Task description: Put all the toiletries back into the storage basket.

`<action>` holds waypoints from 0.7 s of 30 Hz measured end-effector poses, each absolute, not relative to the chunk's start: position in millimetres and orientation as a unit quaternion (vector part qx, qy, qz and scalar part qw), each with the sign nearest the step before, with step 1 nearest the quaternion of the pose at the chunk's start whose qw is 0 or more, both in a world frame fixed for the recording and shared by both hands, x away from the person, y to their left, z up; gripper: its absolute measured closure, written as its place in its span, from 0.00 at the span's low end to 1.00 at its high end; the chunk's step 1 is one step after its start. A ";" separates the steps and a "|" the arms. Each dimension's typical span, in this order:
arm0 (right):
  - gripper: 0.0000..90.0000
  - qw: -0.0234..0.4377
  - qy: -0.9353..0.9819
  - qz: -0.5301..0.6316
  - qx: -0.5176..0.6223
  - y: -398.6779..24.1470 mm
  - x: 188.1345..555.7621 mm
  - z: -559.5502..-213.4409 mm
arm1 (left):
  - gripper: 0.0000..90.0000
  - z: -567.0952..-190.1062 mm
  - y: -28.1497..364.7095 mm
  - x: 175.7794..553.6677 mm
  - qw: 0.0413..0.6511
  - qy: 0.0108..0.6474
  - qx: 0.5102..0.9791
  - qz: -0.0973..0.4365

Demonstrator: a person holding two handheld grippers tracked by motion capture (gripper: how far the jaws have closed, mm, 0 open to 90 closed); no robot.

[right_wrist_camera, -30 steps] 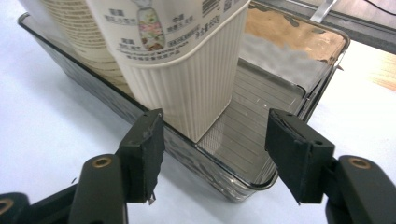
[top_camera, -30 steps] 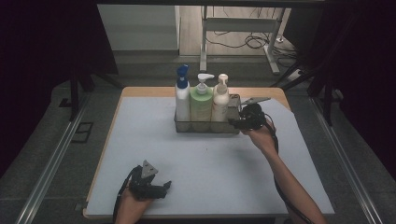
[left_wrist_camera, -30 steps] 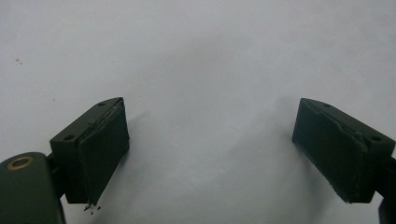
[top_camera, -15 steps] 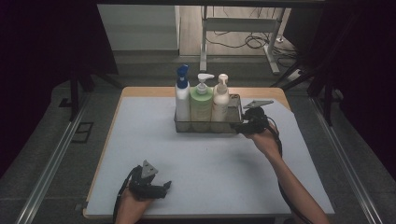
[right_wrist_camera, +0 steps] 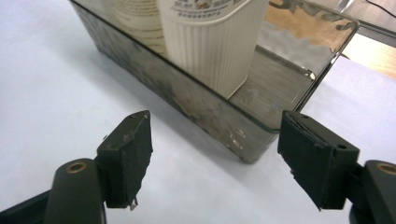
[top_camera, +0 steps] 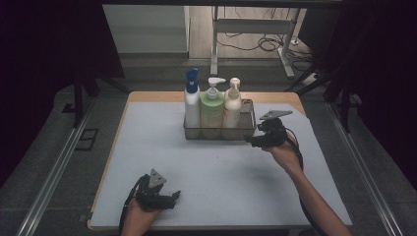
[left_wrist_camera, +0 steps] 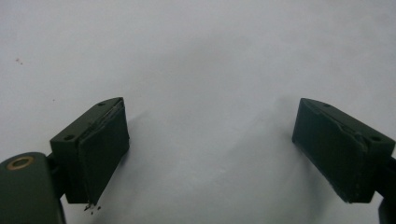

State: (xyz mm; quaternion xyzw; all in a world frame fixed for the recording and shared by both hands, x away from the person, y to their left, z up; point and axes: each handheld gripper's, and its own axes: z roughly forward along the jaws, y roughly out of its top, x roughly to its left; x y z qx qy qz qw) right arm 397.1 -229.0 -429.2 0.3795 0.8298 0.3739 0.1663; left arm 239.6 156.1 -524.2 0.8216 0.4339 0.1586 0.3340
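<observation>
I am seeing my right hand-held gripper (top_camera: pixel 252 141), jaws just spreading with nothing between, sitting at the tray's (right_wrist_camera: pixel 299 100) four o'clock corner, far nearer than the left hand-held gripper (top_camera: pixel 173 197), also spread.

I count three pump bottles at upper centre of the frame: one blue-capped bottle (top_camera: pixel 192 103), one green bottle (top_camera: pixel 212 110), one cream bottle (top_camera: pixel 232 105). They share one clear tray (top_camera: pixel 248 129) on one worktop (top_camera: pixel 147 147).

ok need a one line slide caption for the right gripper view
Right gripper, jaws open, faces the corner of a clear tray holding a ribbed cream bottle.
</observation>
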 end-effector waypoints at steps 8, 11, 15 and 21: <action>0.24 0.166 0.837 0.369 0.368 -231.1 383.4 -428.7 | 0.12 -524.3 156.1 239.6 0.334 0.434 0.822 0.159; 0.21 0.167 0.841 0.365 0.363 -231.7 378.1 -428.4 | 0.12 -524.2 156.0 239.6 0.334 0.434 0.821 0.159; 0.17 0.166 0.842 0.364 0.361 -234.1 370.7 -427.6 | 0.12 -524.3 156.0 239.6 0.334 0.434 0.821 0.159; 0.15 0.164 0.849 0.359 0.350 -239.1 361.2 -427.9 | 0.12 -524.3 156.0 239.6 0.334 0.434 0.821 0.159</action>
